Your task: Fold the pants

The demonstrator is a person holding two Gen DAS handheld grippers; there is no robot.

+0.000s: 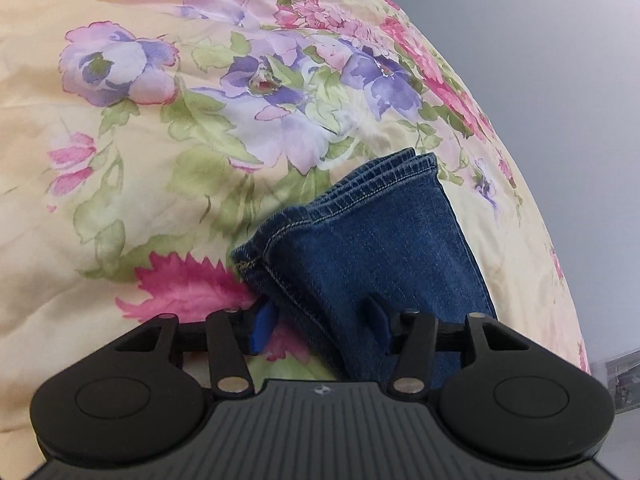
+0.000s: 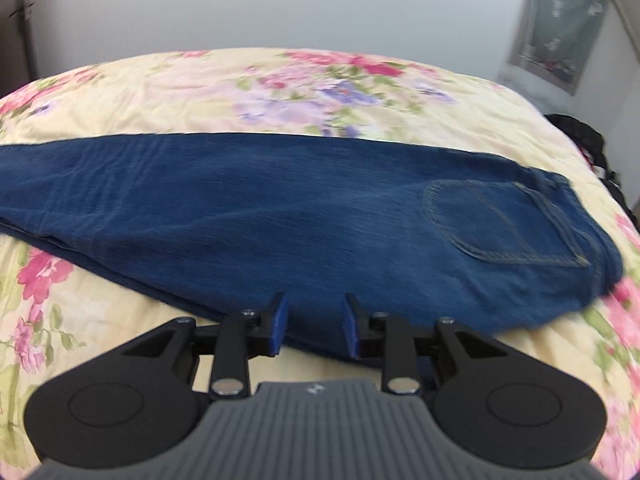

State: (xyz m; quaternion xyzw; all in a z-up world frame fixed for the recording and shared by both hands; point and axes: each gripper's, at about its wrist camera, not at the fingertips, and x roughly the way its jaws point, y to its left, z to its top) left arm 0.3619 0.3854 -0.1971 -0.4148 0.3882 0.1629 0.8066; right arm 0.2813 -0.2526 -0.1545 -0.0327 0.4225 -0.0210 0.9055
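The left claw point(image 1: 320, 326) hangs over the hem end of the blue jeans point(image 1: 360, 248), which lie on a floral bedspread point(image 1: 120, 180) of yellow, pink and purple. Its jaws stand wide apart; the left blue pad sits off the cloth's edge, and the right one over the denim, with the leg running between them (neither pad presses on it). The stacked hems point away from the camera, toward the bed's far edge.

In the right wrist view, the jeans point(image 2: 280, 208) stretch across the bed, back pocket point(image 2: 508, 224) at the right. The right claw point(image 2: 314, 328) is partly open at their near edge, its pads not clamping the cloth.
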